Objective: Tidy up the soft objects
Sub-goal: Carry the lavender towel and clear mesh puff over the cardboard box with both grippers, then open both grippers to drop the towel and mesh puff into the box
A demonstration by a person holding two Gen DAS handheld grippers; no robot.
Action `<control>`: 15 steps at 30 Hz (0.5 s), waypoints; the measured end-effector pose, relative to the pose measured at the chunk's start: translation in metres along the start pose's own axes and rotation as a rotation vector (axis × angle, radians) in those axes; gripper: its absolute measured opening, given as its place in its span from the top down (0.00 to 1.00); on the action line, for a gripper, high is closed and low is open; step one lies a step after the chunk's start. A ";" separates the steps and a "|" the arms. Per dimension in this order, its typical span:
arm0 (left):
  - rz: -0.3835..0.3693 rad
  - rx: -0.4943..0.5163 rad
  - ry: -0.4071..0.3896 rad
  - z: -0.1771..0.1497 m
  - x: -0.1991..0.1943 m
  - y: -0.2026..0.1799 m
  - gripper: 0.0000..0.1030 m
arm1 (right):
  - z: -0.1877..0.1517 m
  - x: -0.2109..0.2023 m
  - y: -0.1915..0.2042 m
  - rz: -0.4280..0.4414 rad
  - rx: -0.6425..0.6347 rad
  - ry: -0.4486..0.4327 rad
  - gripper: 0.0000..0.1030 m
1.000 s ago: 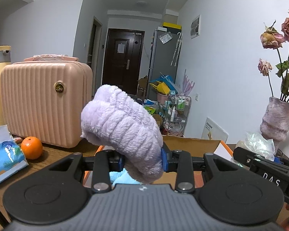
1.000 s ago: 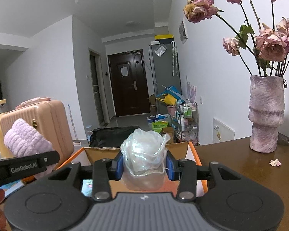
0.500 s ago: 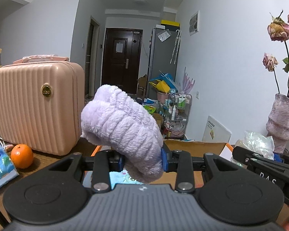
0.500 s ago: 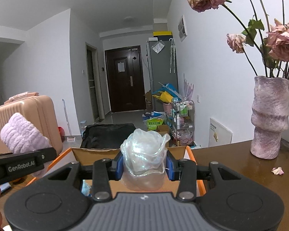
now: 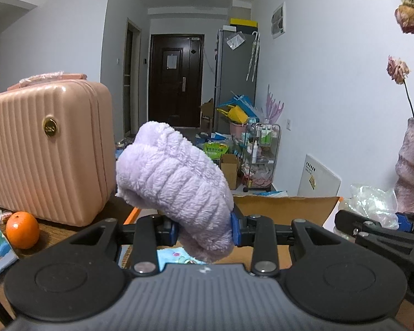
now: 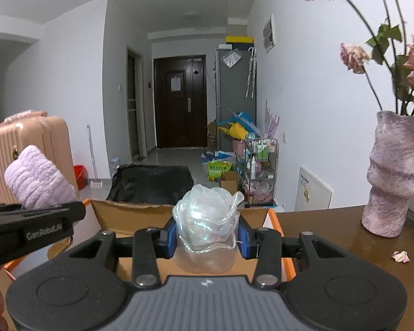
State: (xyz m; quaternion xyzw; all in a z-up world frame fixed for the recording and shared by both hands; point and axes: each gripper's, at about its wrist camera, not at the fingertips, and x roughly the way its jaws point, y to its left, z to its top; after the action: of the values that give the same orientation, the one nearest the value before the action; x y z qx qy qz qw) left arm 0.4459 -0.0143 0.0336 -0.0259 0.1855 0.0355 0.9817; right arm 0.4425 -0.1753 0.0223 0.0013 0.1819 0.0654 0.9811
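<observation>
table (image 6: 331, 229) | lilac fleece (image 5: 176, 187) – left jaws | crinkled film (image 6: 207, 220) – right jaws

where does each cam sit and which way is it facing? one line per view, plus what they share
Left wrist: on the left gripper, facing the hallway door; holds lilac fluffy cloth; right gripper at right edge.
Right wrist: on the right gripper, same heading; holds clear crinkly plastic piece; left gripper at left edge.
Shared: cardboard box, pink suitcase, vase.
</observation>
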 end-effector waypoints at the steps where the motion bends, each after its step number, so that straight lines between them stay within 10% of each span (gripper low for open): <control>1: 0.002 0.004 0.005 -0.001 0.002 0.000 0.66 | 0.000 0.003 0.000 0.005 -0.002 0.008 0.60; 15: 0.014 0.008 0.058 -0.006 0.017 0.003 0.61 | -0.011 0.015 0.007 -0.019 -0.046 0.070 0.57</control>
State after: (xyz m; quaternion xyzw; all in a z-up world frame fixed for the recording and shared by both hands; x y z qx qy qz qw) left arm 0.4589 -0.0105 0.0217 -0.0218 0.2143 0.0406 0.9757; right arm 0.4517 -0.1666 0.0071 -0.0251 0.2145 0.0600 0.9746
